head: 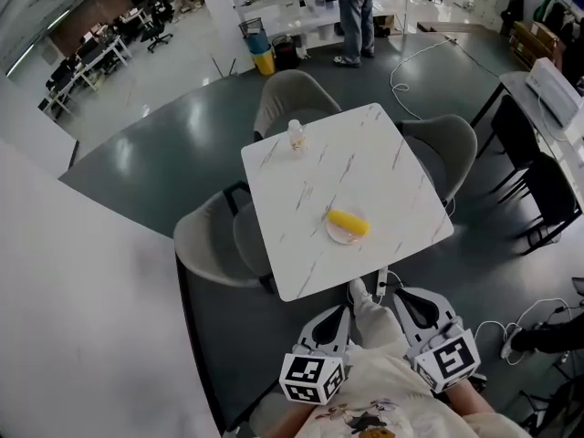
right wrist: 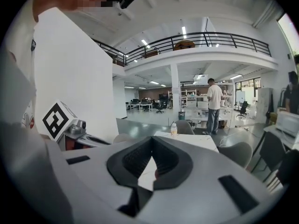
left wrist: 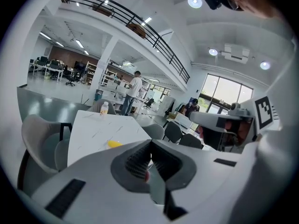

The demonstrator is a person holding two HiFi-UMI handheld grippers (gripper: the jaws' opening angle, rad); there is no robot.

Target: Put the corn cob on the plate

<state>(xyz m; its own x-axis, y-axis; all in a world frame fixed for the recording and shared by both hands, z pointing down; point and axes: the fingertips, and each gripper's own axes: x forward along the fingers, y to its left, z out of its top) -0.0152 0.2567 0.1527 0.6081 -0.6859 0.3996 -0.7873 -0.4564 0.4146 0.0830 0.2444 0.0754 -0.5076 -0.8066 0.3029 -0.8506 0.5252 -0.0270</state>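
Down by the person's lap, the left gripper (left wrist: 150, 146) and the right gripper (right wrist: 152, 146) each have their jaws pressed together on nothing, short of the table's (head: 310, 176) near edge. Farther out, the corn cob (head: 348, 222) lies on the plate (head: 338, 237) toward the table's near right. A bottle (head: 296, 135) stands by the far left edge.
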